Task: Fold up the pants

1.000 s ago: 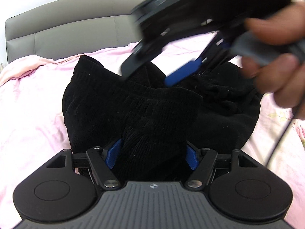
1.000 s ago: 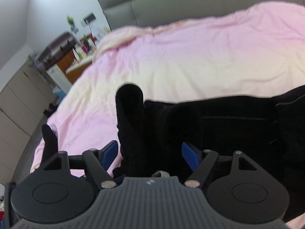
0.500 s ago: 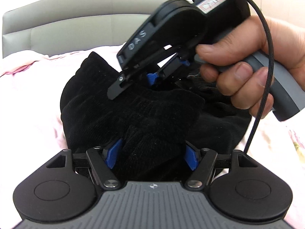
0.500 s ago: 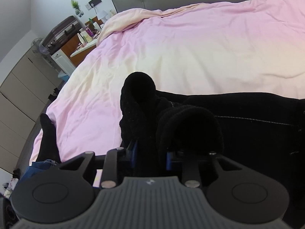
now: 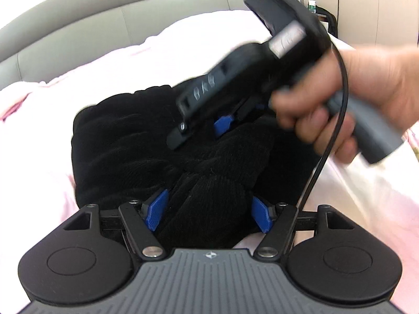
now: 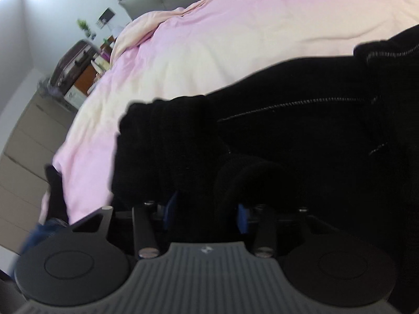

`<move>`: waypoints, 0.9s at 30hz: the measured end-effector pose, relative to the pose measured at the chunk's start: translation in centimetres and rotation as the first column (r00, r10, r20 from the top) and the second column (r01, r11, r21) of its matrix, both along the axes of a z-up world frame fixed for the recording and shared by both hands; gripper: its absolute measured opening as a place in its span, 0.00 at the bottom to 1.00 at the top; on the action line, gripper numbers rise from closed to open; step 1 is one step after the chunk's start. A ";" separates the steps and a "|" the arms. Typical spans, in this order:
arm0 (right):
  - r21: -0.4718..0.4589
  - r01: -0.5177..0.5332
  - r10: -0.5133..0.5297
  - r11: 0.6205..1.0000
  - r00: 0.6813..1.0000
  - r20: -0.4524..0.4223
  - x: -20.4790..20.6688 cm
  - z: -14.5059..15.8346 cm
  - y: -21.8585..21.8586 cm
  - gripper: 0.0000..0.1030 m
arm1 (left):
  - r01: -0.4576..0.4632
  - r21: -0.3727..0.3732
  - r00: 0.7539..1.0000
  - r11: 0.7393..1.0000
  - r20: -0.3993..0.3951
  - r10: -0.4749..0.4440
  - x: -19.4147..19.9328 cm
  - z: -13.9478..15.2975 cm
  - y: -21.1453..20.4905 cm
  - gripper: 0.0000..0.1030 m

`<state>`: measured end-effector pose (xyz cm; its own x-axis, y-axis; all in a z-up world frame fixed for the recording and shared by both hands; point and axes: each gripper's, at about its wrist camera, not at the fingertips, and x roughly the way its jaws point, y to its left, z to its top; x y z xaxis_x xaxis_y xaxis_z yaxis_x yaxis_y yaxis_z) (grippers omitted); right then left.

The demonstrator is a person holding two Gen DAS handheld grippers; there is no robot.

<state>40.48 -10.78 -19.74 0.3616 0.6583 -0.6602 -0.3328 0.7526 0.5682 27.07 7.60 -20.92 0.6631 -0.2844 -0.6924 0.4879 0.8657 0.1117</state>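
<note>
Because I want both ends lifted together for the fold, my left gripper (image 5: pixel 209 214) and right gripper (image 6: pixel 204 216) each pinch the black pants (image 5: pixel 131 141) bunched at twelve o'clock on the pink bed (image 5: pixel 39 130).

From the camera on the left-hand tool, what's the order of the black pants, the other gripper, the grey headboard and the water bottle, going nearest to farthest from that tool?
1. black pants: bunched between the left gripper fingers, at the bottom centre.
2. right gripper: just beyond, centre right, down on the pants.
3. grey headboard: across the pink bed, upper left.
4. water bottle: top right; too close to the headboard to rank firmly.
</note>
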 end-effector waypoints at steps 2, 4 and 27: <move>0.042 0.006 -0.007 0.999 1.000 0.026 -0.4 -0.5 -0.7 0.39 | -0.002 0.005 1.000 1.000 0.004 0.002 0.0 0.3 -0.2 0.77; 0.055 0.010 -0.012 0.998 0.999 0.035 -0.6 -0.4 -1.2 0.40 | 0.012 -0.009 1.000 1.000 -0.024 -0.012 0.2 1.2 0.2 0.76; -0.383 -0.115 0.270 0.916 0.885 0.379 -11.1 5.1 1.8 0.27 | -0.321 -0.186 0.938 0.929 -0.194 0.286 3.4 2.8 9.0 0.78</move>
<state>29.33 -8.96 -14.68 0.5418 0.5061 -0.6711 -0.6377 0.7676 0.0641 30.52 16.57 -18.11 0.6260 -0.2382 -0.7426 0.1938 0.9698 -0.1478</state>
